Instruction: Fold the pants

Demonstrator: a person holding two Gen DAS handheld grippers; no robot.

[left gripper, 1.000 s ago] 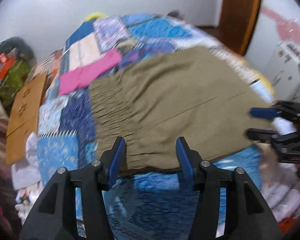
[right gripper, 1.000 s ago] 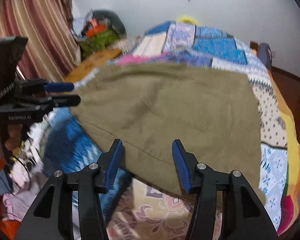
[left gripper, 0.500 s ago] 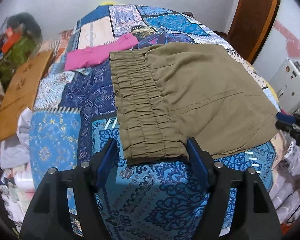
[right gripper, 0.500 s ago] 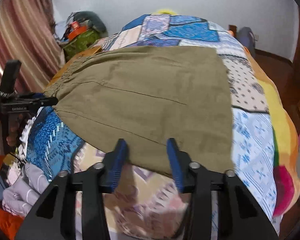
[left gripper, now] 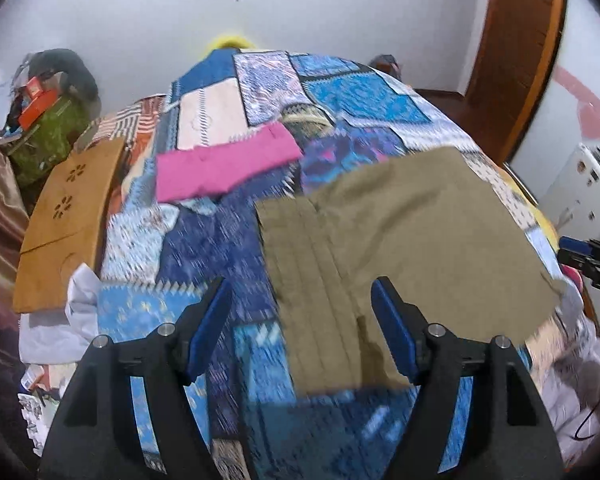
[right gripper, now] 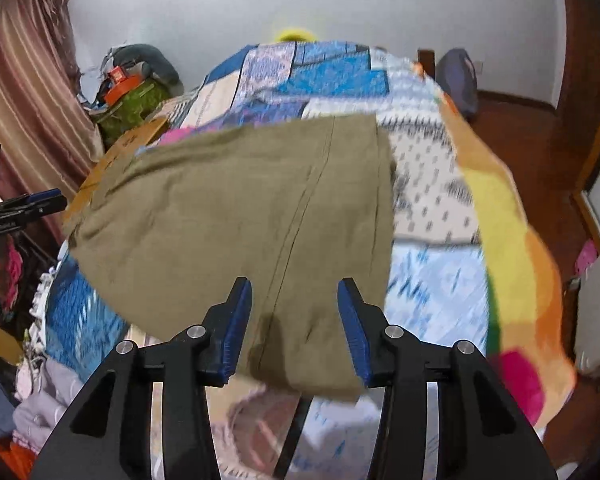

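Pants (left gripper: 400, 240) flat on quilt (left gripper: 228, 240) — beneath both tongs (left gripper: 302, 328) (right gripper: 294, 322), parted, empty

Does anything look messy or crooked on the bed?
A bit. The olive pants lie flat but slanted across the patchwork quilt, their near edge hanging over the bedside. A pink cloth lies askew behind them.

Motion-blurred quilt (left gripper: 236, 248) pattern and pants (left gripper: 400, 240) waistband; heap (right gripper: 40, 400) beside bed cut off.
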